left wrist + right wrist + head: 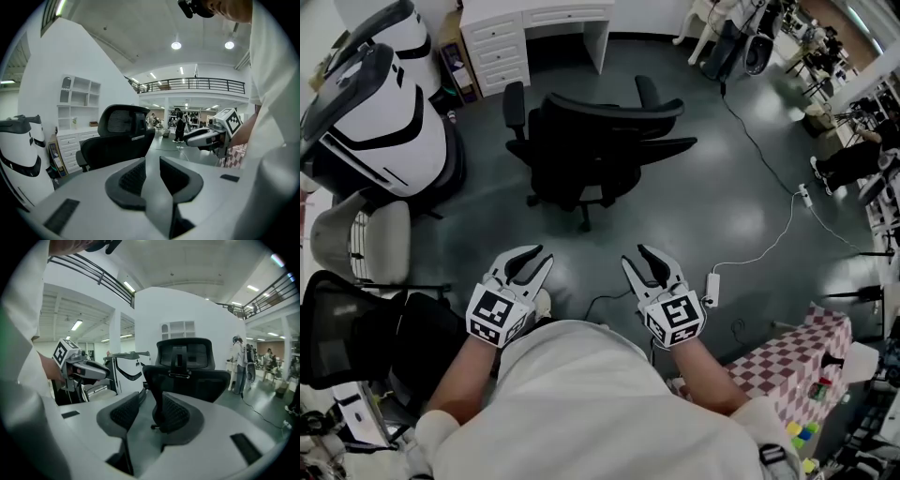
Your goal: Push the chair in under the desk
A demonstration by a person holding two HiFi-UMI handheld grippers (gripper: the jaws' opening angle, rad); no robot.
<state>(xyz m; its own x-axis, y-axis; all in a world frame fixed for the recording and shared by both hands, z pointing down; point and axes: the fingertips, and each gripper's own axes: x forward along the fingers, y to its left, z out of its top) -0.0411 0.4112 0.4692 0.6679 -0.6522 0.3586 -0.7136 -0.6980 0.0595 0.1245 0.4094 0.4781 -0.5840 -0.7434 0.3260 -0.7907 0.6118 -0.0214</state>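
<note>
Push not begun. The black chair (591, 141) stands on open floor, well short of the white desk (572, 14). Its backrest faces you and its seat points roughly deskward, front-to-back line seemingly slewed a little. Your left gripper (534, 259) and right gripper (637, 258) are both spread, empty, clear of the chair.

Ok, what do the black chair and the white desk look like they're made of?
Black chair: matte black plastic frame and arms, with a mesh-like upper back, its weave showing in the left gripper view; seat probably fabric. White desk: smooth white painted wood or laminate, judging by its panelled drawer fronts.
</note>
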